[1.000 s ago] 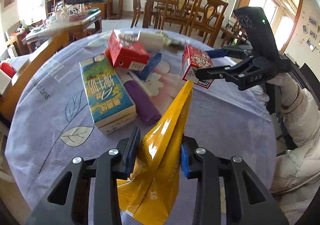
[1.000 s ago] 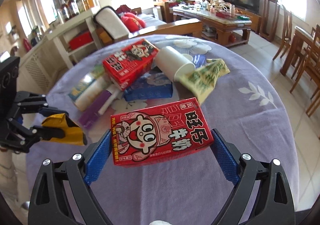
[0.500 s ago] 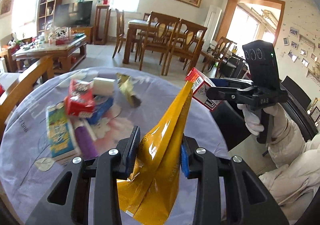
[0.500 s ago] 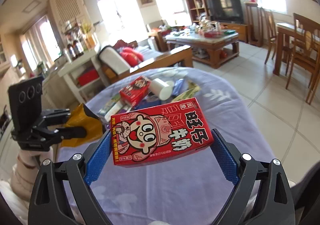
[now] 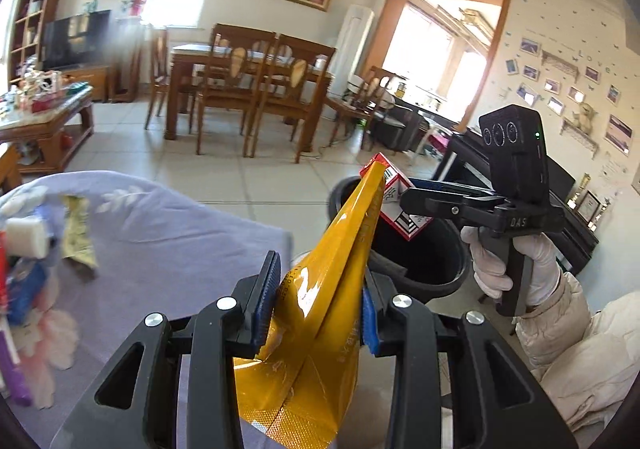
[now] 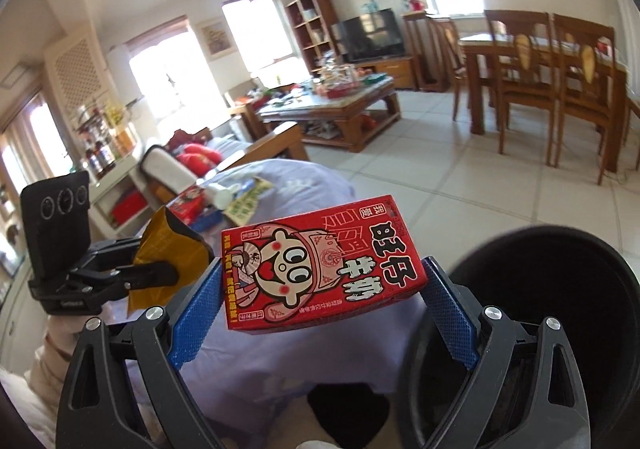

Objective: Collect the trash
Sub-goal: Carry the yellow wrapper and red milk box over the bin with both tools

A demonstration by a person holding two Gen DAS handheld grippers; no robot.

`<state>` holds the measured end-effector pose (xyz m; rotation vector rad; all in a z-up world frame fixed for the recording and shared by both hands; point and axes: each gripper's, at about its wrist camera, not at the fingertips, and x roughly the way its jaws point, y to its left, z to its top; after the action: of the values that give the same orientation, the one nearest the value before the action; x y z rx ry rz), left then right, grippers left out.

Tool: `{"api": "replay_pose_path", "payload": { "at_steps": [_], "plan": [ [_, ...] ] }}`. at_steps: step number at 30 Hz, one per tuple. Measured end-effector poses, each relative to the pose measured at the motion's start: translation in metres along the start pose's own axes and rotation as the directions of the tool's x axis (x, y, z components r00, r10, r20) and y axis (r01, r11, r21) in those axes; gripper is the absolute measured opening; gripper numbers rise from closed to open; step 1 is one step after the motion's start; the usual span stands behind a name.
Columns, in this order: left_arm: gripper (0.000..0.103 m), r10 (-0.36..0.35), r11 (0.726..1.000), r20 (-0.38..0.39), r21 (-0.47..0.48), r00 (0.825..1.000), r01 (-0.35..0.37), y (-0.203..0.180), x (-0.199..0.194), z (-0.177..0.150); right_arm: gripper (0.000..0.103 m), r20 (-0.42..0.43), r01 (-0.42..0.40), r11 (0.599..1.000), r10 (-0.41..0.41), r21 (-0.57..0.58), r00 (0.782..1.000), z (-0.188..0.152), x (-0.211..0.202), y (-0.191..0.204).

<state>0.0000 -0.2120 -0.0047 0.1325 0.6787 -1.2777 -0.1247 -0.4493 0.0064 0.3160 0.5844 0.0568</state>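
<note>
My left gripper (image 5: 316, 309) is shut on a yellow foil wrapper (image 5: 320, 313), held off the table's right edge, pointing at a black trash bin (image 5: 436, 273). My right gripper (image 6: 324, 309) is shut on a red milk carton (image 6: 320, 265). In the left wrist view the carton (image 5: 396, 209) hangs above the bin's opening. In the right wrist view the bin (image 6: 568, 313) is low on the right, and the left gripper (image 6: 160, 269) with the wrapper (image 6: 168, 261) is on the left.
The round table with a lilac cloth (image 5: 160, 233) still holds a pile of trash (image 5: 24, 249) at its left: cartons, a white cup, a green wrapper. A dining table with chairs (image 5: 248, 81) and a coffee table (image 6: 332, 117) stand on the tiled floor beyond.
Both grippers have swung away from the table's middle to its right edge, each still holding its item. The black bin has come into view under the red carton.
</note>
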Motion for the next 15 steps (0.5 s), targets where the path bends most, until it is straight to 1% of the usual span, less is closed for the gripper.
{"api": "replay_pose_path", "payload": {
  "at_steps": [7, 10, 13, 15],
  "plan": [
    [0.036, -0.105, 0.993, -0.065, 0.055, 0.992, 0.108, -0.036, 0.072, 0.011, 0.092, 0.023, 0.094, 0.989, -0.097, 0.112, 0.995, -0.024, -0.039, -0.065],
    [0.036, -0.131, 0.988, -0.094, 0.071, 0.987, 0.138, -0.048, 0.097, 0.015, 0.092, 0.027, 0.130, 0.980, -0.135, 0.150, 0.990, -0.037, -0.054, -0.089],
    [0.036, -0.143, 0.984, -0.127, 0.086, 0.981, 0.155, -0.058, 0.121, 0.016, 0.092, 0.027, 0.166, 0.969, -0.173, 0.184, 0.984, -0.050, -0.068, -0.111],
    [0.036, -0.146, 0.983, -0.146, 0.093, 0.979, 0.160, -0.064, 0.130, 0.015, 0.092, 0.021, 0.181, 0.962, -0.190, 0.205, 0.982, -0.057, -0.073, -0.126]
  ]
}}
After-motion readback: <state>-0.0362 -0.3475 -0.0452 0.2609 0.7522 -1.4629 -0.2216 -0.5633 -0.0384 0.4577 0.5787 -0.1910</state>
